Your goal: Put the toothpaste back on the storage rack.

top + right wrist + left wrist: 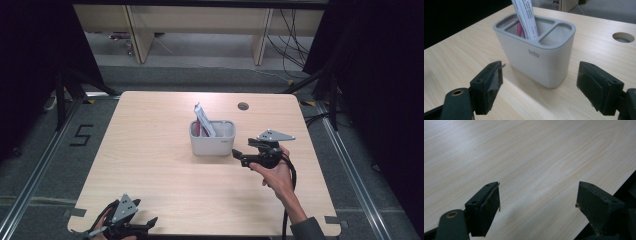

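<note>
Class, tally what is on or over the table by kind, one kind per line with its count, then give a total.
Grey holder with compartments: 1
White packet standing in the holder: 1
Pink item beside the packet, in the same compartment: 1
Hand-held grippers, both open: left gripper and right gripper: 2
Total: 5

Recording lab, black curtains (30,65), floor rails (30,185)
</note>
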Demonstrator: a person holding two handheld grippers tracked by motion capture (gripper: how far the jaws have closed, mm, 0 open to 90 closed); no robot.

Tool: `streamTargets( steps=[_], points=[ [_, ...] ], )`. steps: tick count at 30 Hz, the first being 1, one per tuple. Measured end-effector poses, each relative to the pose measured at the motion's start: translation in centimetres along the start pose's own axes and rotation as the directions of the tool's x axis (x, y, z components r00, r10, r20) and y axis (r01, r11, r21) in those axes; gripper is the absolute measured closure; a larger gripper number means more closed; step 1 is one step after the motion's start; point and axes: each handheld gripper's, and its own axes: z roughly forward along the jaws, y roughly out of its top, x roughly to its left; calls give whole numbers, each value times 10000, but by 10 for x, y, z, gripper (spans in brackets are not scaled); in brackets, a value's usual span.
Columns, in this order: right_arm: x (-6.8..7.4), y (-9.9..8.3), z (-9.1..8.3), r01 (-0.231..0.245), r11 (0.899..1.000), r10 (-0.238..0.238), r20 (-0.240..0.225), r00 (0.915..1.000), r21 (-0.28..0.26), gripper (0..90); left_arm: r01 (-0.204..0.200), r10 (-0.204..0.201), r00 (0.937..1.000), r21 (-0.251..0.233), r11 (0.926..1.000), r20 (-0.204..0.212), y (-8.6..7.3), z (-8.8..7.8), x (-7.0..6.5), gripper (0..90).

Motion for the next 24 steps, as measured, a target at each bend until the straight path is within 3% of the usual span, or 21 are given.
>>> streamTargets(
  steps=[3,5,6,7,8,9,10,12,14,15,16,19,20,21,24],
  points=[
    [-1,-6,-3,-65,9999,65,-21,10000,105,203,-7,7,10000,-18,10000,-72,1,0,-1,184],
    [1,-9,-5,-407,9991,407,-15,9992,127,200,-36,36,10000,-53,10000,-39,1,1,0,184],
    [1,-11,-5,-299,9995,299,4,9996,83,200,-213,216,9996,183,9996,-159,1,0,2,184],
    [1,-12,-7,-336,9993,336,7,9994,191,199,-78,80,9998,99,9999,-184,1,0,1,184],
    [-1,-13,-8,-46,9998,44,106,9999,193,199,-78,82,9998,198,9998,-204,1,-1,1,184],
    [0,-15,-10,-250,9993,248,89,9997,281,199,-42,44,9999,129,9999,-161,1,0,1,184],
    [-2,-16,-10,24,9999,-27,237,9997,101,200,2,-1,10000,58,10000,-80,1,0,1,184],
    [0,-20,-13,-393,9989,392,51,9992,257,199,-30,32,9999,150,9999,-136,1,0,1,184],
    [-2,-23,-16,-91,9995,87,166,9998,294,199,-229,233,9995,225,9995,-191,1,-1,2,184],
    [0,-25,-17,-403,9983,398,122,9991,412,199,-227,231,9995,228,9995,-200,1,-1,2,184],
    [-3,-26,-17,-7,9995,2,159,9999,314,199,-188,193,9996,231,9996,-206,1,-1,2,184],
    [-2,-31,-17,-335,9985,332,65,9994,434,199,-204,209,9996,248,9995,-196,1,-1,2,184],
    [-3,-32,-18,-116,9988,105,222,9997,480,198,-211,216,9996,251,9995,-194,1,-1,2,185],
    [-2,-34,-19,-275,9982,269,129,9996,529,197,-211,216,9996,253,9995,-196,1,-1,2,184],
    [-2,-36,-20,-178,9981,173,86,9998,597,196,-88,90,9998,99,9999,-204,-1,0,1,184]
  ],
)
